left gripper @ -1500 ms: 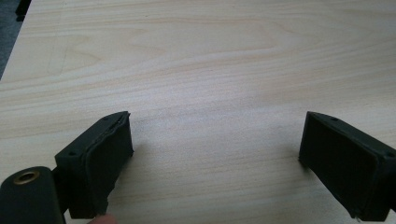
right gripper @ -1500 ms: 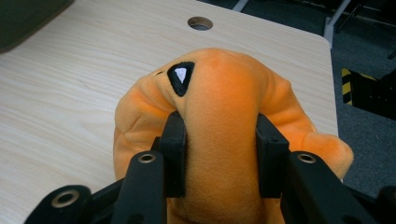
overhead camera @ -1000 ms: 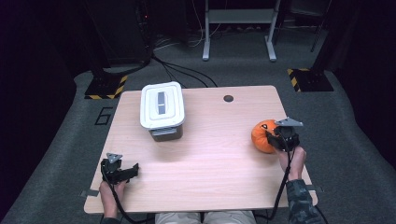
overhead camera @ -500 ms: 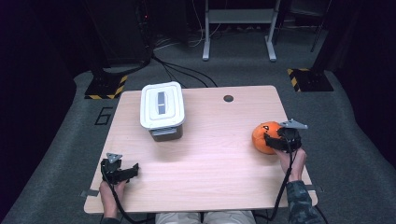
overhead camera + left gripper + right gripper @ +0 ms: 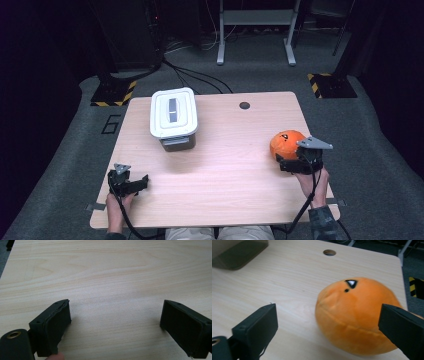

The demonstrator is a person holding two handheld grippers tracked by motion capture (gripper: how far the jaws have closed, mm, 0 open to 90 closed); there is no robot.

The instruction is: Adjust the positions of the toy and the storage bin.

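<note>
Right gripper (image 5: 325,332) jaws just opened wide, round orange plush toy (image 5: 355,315) loose between them, its right side hidden behind the right jaw, left gripper (image 5: 115,327) open over bare wood table (image 5: 112,272).

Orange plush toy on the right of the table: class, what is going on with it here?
A person at the table holds a claw in each hand. The right claw has just been opening; its jaws now stand wide, with the orange plush toy sitting on the wood in front of them, toward the right-hand jaw, not gripped. The left claw rests open over bare tabletop. A closed white lidded box sits farther back on the left.
</note>
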